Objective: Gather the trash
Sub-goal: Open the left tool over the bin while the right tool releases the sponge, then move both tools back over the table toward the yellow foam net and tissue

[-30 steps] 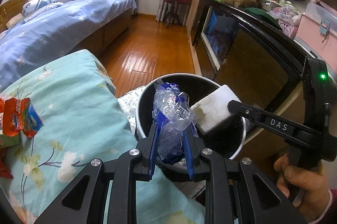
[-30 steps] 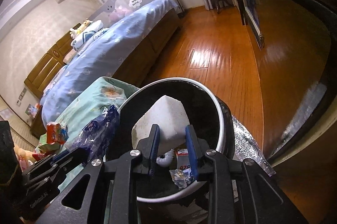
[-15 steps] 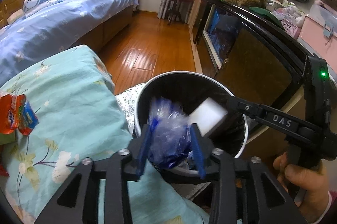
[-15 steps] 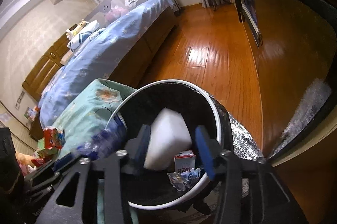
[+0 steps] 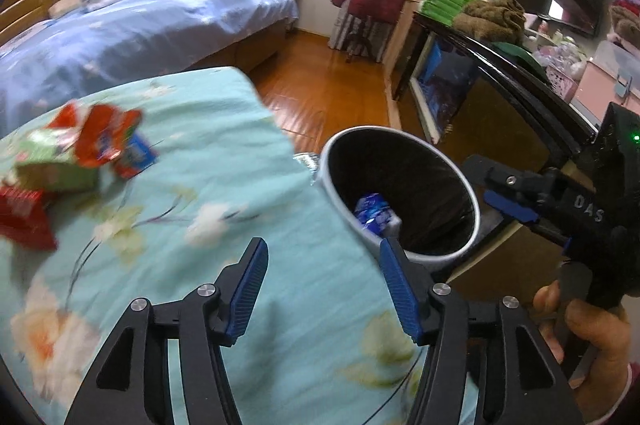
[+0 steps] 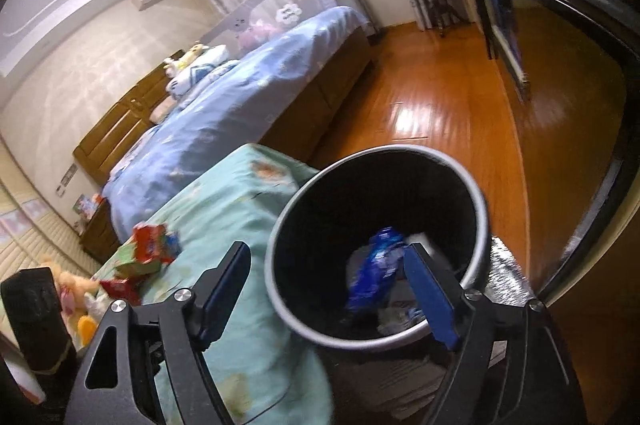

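Note:
A black bin with a grey rim [image 5: 332, 165] [image 6: 280, 237] stands against the teal flowered quilt [image 5: 208, 193]. A crumpled blue plastic wrapper [image 5: 374, 211] [image 6: 376, 273] lies inside it, with a bit of white [image 6: 420, 239] behind. My left gripper [image 5: 323, 245] hovers over the quilt's edge just left of the bin, its jaws opening and nothing between them. My right gripper [image 6: 328, 249] [image 5: 486, 181] hangs over the bin's near rim, jaws opening, holding nothing. Red and green snack packets [image 5: 92, 145] [image 6: 150, 249] lie on the quilt to the left.
A dark glossy cabinet [image 5: 500, 113] runs close along the bin's right side. Silver foil [image 6: 504, 277] lies on the floor under the bin. A bed with a blue cover [image 5: 140, 25] and bare wooden floor [image 6: 440, 105] are beyond. A hand [image 5: 592, 329] holds the right gripper.
Both grippers opened: the left let go of the blue wrapper, the right of the white foam block, and both dropped into the bin. The left view swung left over the quilt.

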